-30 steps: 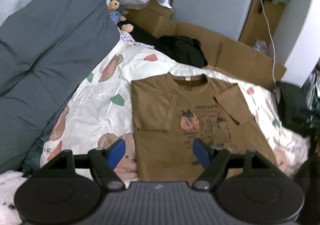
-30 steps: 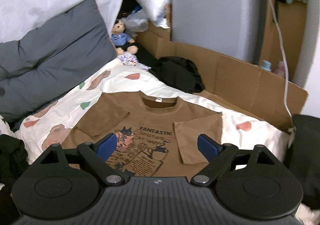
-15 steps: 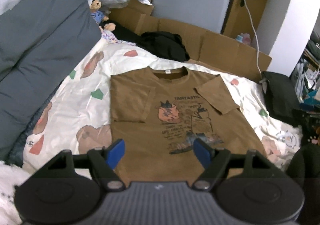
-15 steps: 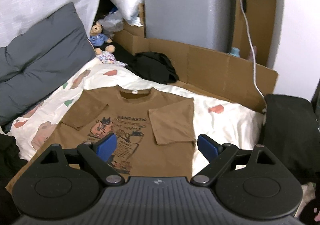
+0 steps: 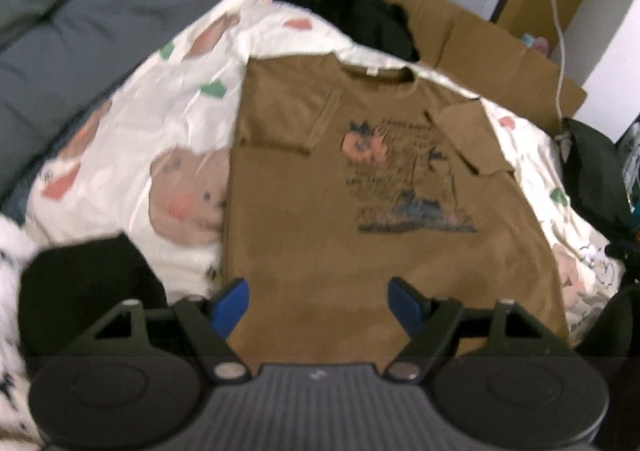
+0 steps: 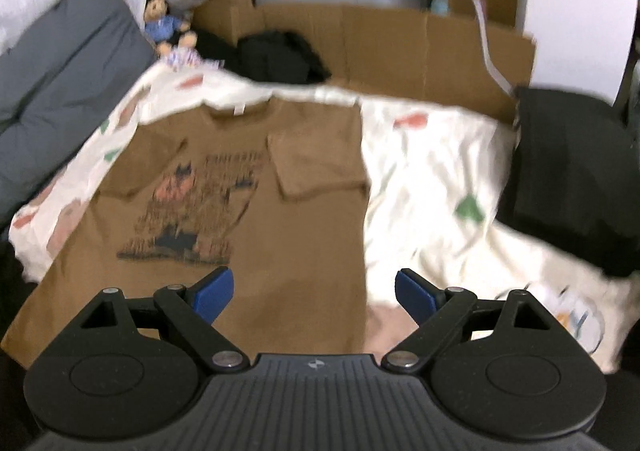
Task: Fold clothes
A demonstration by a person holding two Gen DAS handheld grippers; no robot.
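T-shirt (image 5: 360, 211), brown with a printed front, is being shown spread flat, print upward, on the patterned sheet (image 5: 132, 131) across the middle of both frames, its collar toward the top. Both short sleeves are lying turned inward over the chest, one at the left of the print and one at the right, while the body below is lying at full length. Sleeve folding is therefore being judged as done, and the lengthwise fold of the body as the part outstanding. For that, the hem corners at the bottom of the frames are being judged as the places to be pinched, one by each tool, so the lower half can be carried toward the collar. The left gripper (image 5: 319, 301) is being held wide apart and empty over the lower left of the shirt. The right gripper (image 6: 314, 293) is likewise being held spread and empty, straddling the shirt's right edge, with nothing touched by either.
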